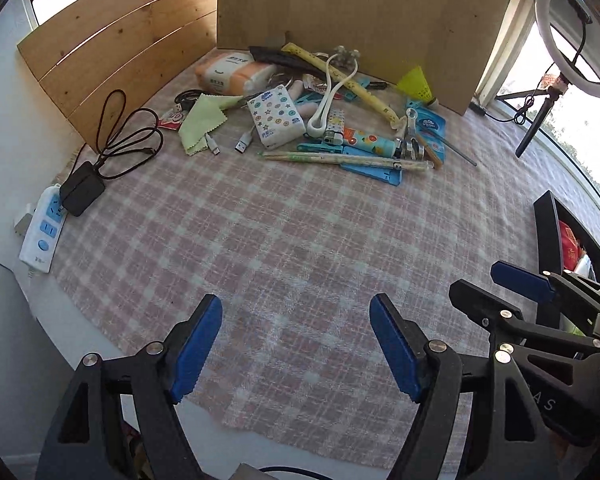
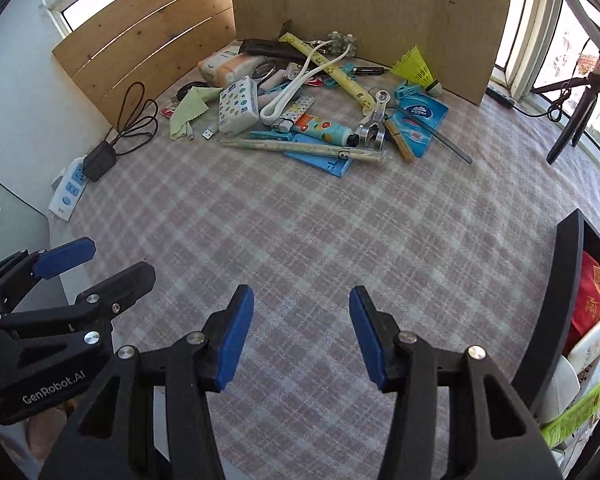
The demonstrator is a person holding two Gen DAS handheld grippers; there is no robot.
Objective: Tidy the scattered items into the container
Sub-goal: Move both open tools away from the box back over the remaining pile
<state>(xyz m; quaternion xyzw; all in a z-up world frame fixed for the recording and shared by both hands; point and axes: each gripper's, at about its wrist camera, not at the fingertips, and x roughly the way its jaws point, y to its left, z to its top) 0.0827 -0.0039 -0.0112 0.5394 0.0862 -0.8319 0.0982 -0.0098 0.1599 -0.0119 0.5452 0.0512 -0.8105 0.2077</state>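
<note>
A pink-and-white checked cloth covers the table. At its right edge stands a black rectangular container — inside lie a red packet, white packs and a green-edged wrapper, packed close together. The scattered pile sits far across the cloth against an upright cardboard panel: a long yellow patterned strip runs diagonally from far-left to near-right, and wrapped chopsticks lie almost crosswise at the pile's near edge. A star-printed tissue pack rests at the pile's left. Both the left gripper and right gripper hover low over bare cloth — jaws apart, holding nothing.
</note>
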